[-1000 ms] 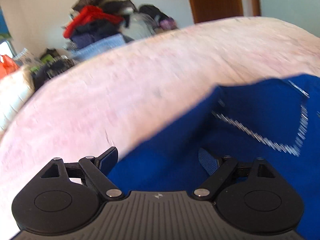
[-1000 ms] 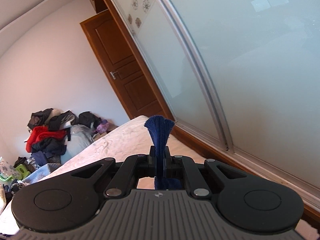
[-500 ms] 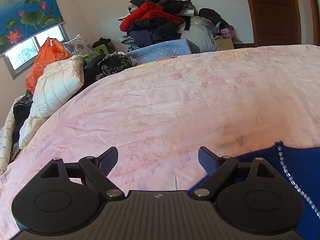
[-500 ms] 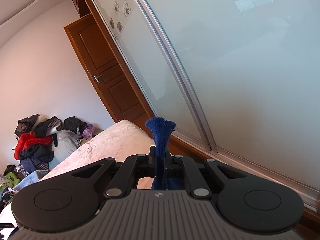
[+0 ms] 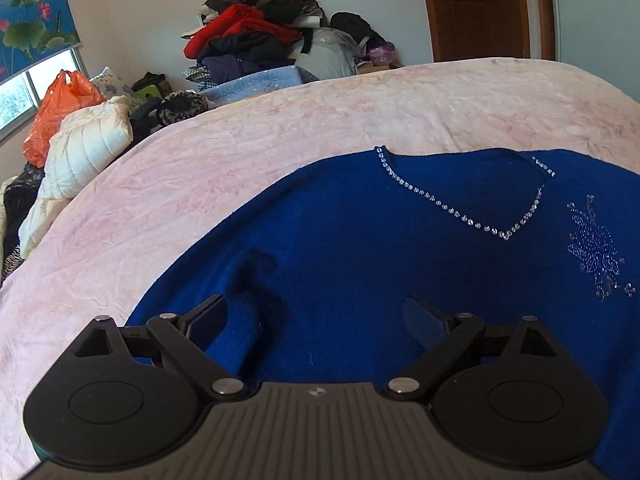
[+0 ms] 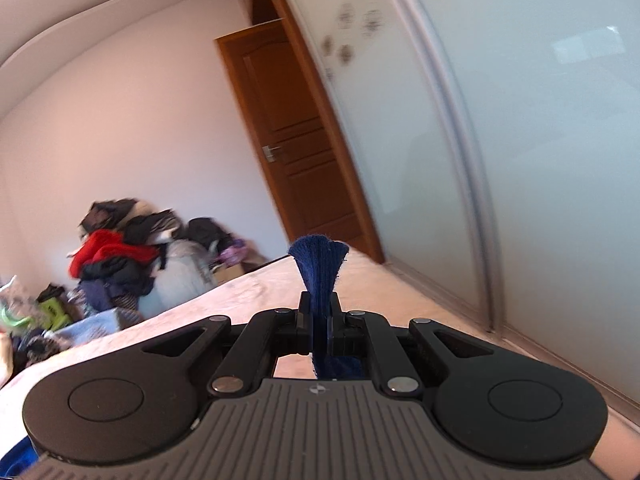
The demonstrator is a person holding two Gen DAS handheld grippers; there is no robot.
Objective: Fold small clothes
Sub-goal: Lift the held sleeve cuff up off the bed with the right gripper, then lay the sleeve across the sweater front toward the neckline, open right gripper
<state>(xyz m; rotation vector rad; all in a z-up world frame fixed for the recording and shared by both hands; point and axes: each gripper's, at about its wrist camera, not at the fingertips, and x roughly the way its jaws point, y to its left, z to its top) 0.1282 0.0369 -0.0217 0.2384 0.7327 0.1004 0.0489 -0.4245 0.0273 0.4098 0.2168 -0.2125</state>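
Observation:
A royal-blue knit top (image 5: 360, 248) with a rhinestone V-neck and a beaded flower lies spread on the pink bedspread (image 5: 200, 168). My left gripper (image 5: 316, 316) hovers over its near part, jaws wide and still opening, with a raised fold of the fabric under them but nothing pressed by the pads. In the right wrist view my right gripper (image 6: 319, 312) is shut on a bunched edge of the blue top (image 6: 318, 268), which fans out above the fingertips. That gripper points almost level across the bed.
A heap of clothes (image 5: 272, 36) is piled beyond the bed's far edge. A white quilted bundle (image 5: 84, 148) and an orange bag (image 5: 56, 108) sit at the left. A wooden door (image 6: 296, 152) and frosted sliding panels (image 6: 520, 140) line the right side.
The left wrist view swung from bare bedspread back over the blue top, and its jaws spread wider. The right gripper rolled and shifted, still clamped on the blue fabric.

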